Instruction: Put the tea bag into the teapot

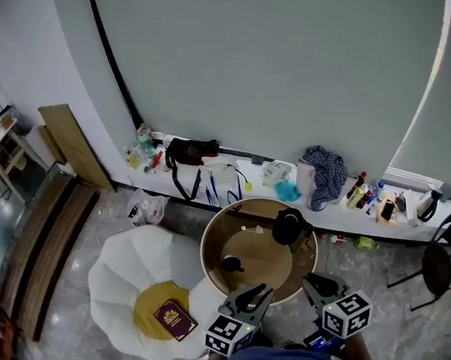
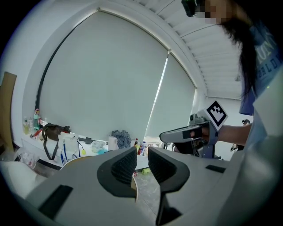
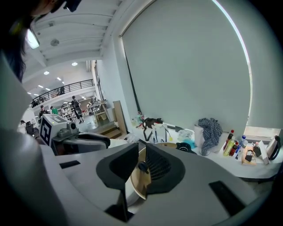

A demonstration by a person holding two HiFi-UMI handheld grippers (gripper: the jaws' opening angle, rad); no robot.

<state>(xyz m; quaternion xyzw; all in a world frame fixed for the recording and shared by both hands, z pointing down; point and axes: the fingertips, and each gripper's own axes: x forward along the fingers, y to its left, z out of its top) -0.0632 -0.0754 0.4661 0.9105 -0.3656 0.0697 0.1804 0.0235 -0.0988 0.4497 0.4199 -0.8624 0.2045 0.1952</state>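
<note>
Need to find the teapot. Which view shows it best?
Head view: the whole black teapot sits on the round table. The right gripper view catches only its top; the left gripper view misses it.

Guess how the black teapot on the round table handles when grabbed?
The black teapot looks squat and broad-based, so a nudge probably slides it rather than tipping it. Rigid and dark, perhaps ceramic or iron: likely heavy for its size. Its rounded body may slip in a pinch grip; details are too small to confirm.

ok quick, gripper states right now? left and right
Left gripper: open by a narrow gap, holding nothing.
Right gripper: open by a narrow gap, holding nothing.
</note>
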